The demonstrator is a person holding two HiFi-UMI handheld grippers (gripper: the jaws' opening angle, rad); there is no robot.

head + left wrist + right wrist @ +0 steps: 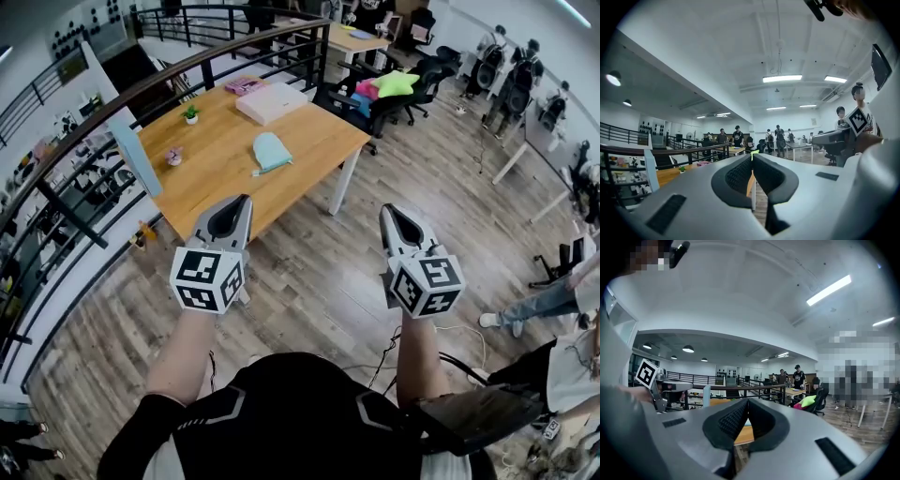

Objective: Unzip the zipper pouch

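Lying flat on the wooden table (220,173), in the upper middle of the head view: one teal zipper pouch (272,151), near the table's nearer edge, nothing touching it.

Left gripper (247,199): held level in the lower left of centre, tip reaching over the table's near edge, below and slightly left of the pouch, well apart from it. Jaws clenched together, nothing between the pads.

Right gripper (384,208): held in the lower right of centre, over the floor and off to the right of the table, well apart from the pouch. Jaws likewise pressed together and empty.

Other items on the table: a flat white box (270,101) at the far end, a pink item (246,84) just beyond it, a small potted plant (191,114) near the left edge, and a small pink object (174,157) below the plant.

Surroundings: wood-plank floor (319,272); a dark curved railing (112,103) running past the table's left side; office chairs in the upper right, one holding a green star-shaped cushion (396,82); several people standing by desks farther back in the room.
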